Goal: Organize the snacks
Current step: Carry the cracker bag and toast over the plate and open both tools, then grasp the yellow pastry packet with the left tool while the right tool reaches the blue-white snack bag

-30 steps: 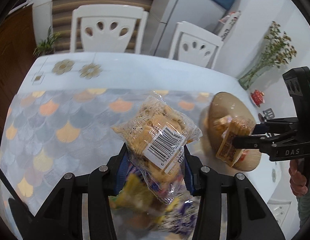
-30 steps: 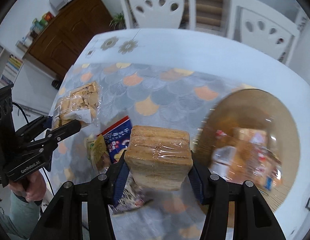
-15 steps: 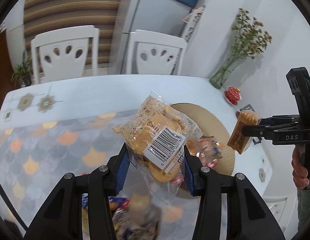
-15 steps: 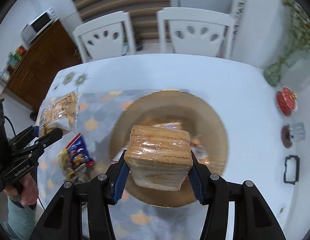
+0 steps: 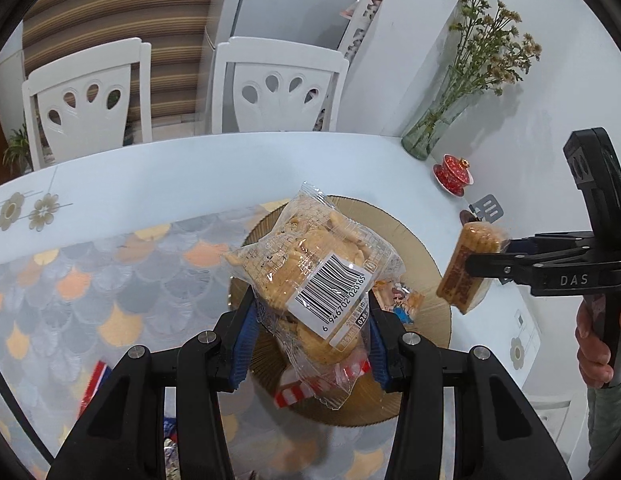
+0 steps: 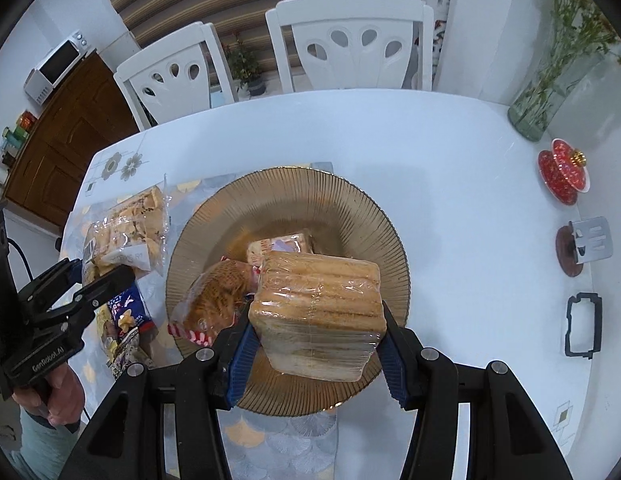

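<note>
My left gripper is shut on a clear bag of crackers with a barcode label, held above the brown ribbed plate. My right gripper is shut on a wrapped stack of biscuits, held over the same plate. The plate holds a round snack bag with a red-striped edge and a small packet. The left gripper with its cracker bag shows at the plate's left in the right wrist view. The right gripper with the biscuit stack shows at the plate's right in the left wrist view.
A blue snack packet lies on the patterned mat left of the plate. A glass vase with flowers, a red lidded cup, a coaster with a metal piece and a black frame stand along the right side. Two white chairs stand behind the table.
Both grippers have swung to the right with their snacks, from above the patterned mat to above the brown plate. The right gripper now hangs over the plate's middle.
</note>
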The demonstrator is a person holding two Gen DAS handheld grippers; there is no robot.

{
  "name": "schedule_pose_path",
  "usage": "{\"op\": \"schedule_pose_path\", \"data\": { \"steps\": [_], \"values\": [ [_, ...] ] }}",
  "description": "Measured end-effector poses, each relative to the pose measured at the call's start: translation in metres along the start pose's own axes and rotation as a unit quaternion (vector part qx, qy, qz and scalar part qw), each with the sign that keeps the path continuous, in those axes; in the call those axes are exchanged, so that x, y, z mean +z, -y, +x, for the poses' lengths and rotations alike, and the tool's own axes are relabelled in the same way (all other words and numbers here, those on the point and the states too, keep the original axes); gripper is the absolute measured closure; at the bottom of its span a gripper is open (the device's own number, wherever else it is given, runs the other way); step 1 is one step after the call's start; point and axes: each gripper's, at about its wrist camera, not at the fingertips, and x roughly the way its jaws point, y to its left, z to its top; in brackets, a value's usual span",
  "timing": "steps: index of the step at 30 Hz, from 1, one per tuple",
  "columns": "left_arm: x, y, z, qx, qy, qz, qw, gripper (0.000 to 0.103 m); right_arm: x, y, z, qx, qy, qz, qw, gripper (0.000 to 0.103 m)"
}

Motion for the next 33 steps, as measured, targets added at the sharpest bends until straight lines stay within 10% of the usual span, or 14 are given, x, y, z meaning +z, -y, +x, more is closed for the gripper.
{"op": "schedule_pose_path", "data": {
  "steps": [16, 33],
  "values": [
    [0.008, -0.003, 0.026, -0.005, -0.017, -0.036, 0.9992, 0.050, 0.031, 0.011, 0.009, 0.024, 0.006, 0.006, 1.000, 0.039],
    [-0.042, -0.078, -0.042, 0.061, -0.015, -0.106, 0.9924, 0.050, -0.003, -0.040, 0.021, 0.046, -0.041, -0.037, 0.997, 0.039]
  ]
}}
